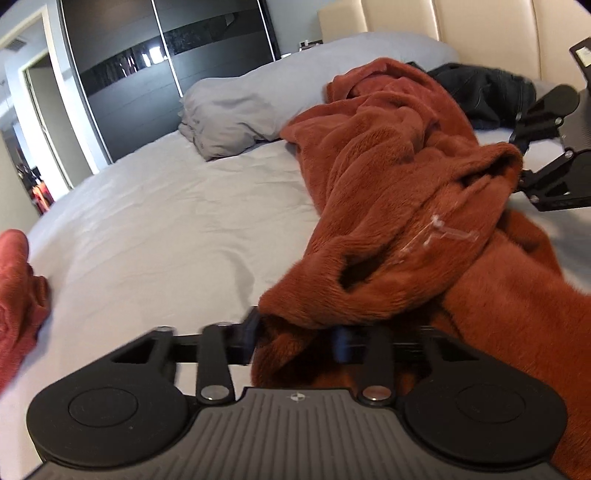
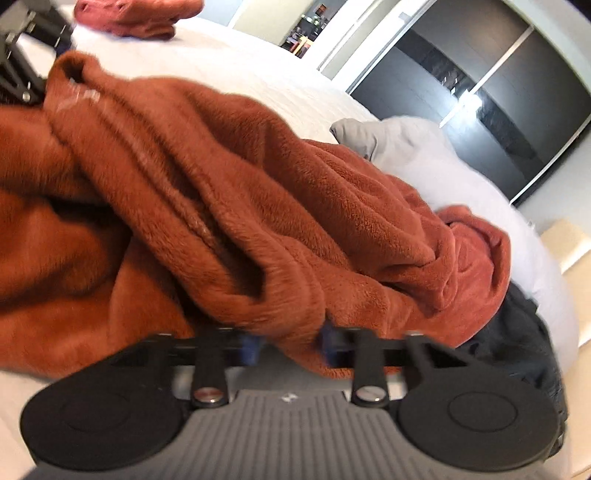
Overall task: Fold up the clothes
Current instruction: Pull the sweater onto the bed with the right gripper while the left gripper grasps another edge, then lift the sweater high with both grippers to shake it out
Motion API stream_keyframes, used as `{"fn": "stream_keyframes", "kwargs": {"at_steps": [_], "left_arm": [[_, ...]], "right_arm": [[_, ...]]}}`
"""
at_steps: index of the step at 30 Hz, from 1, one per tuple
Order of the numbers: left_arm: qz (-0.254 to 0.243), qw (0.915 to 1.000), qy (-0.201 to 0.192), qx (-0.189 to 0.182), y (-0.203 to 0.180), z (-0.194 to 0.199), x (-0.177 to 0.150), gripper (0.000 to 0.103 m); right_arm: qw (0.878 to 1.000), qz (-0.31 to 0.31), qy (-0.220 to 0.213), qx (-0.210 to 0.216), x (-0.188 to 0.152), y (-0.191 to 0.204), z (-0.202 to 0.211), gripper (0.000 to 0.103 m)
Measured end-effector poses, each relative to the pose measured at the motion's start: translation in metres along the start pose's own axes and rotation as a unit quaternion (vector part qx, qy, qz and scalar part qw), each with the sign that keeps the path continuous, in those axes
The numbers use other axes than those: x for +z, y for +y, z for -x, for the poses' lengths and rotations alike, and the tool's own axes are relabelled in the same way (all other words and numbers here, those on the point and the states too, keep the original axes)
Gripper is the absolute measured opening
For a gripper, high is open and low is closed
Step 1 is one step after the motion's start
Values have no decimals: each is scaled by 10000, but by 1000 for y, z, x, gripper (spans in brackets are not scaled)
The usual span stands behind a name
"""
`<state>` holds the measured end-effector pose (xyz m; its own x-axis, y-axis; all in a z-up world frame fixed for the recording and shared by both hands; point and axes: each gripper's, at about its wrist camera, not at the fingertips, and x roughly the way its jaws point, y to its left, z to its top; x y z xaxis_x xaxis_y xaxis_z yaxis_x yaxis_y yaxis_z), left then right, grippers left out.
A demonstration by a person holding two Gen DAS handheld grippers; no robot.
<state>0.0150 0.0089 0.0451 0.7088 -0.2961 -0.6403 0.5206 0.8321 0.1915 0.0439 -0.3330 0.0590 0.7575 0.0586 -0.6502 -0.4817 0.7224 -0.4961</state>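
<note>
A rust-brown fleece garment lies crumpled across the pale grey bed sheet. A clear plastic tag hangs from one of its folds. My left gripper is shut on the garment's near edge, and fleece bunches between its blue pads. The right wrist view shows the same garment filling the middle. There my right gripper is shut on another fold of it. The right gripper's black body also reaches in from the right edge of the left wrist view.
A dark garment lies behind the fleece, near the cream headboard. A grey pillow sits at the back left. A red garment lies at the bed's left edge. Dark sliding wardrobe doors stand beyond.
</note>
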Motion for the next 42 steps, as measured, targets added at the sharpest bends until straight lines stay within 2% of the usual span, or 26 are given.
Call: {"fn": "stream_keyframes", "kwargs": {"at_steps": [4, 10, 15, 19, 23, 27, 30, 35, 39, 42], "left_arm": [[450, 9989, -149, -24, 14, 19, 7, 13], [1284, 9888, -714, 246, 38, 69, 34, 8], [1297, 9839, -1103, 538, 44, 123, 62, 7], [1249, 9757, -1614, 799, 49, 177, 84, 6], [1124, 9654, -2135, 991, 54, 237, 116, 6], [789, 9524, -2674, 1236, 56, 298, 148, 6], [512, 9387, -3101, 1417, 50, 347, 168, 5], [22, 9106, -3751, 1733, 31, 421, 195, 5], [-475, 8942, -3984, 1988, 14, 458, 206, 6], [-753, 8878, -3999, 2151, 5, 459, 211, 5]], "right_arm": [[9974, -595, -284, -279, 14, -20, 14, 21], [9806, -1273, -1155, -946, 55, -48, 64, 17], [9622, -1472, -1868, -1324, 101, -60, 129, 16], [9451, -1819, -2306, -1430, 128, -76, 182, 14], [9303, -1829, -2661, -1741, 148, -87, 227, 13], [9158, -1755, -3012, -1995, 169, -100, 280, 13], [9016, -1770, -3322, -2132, 185, -112, 329, 13], [8827, -1663, -3761, -2273, 197, -123, 401, 13], [8674, -1494, -4089, -2410, 196, -119, 451, 13], [8676, -1458, -4143, -2331, 197, -118, 466, 13]]}}
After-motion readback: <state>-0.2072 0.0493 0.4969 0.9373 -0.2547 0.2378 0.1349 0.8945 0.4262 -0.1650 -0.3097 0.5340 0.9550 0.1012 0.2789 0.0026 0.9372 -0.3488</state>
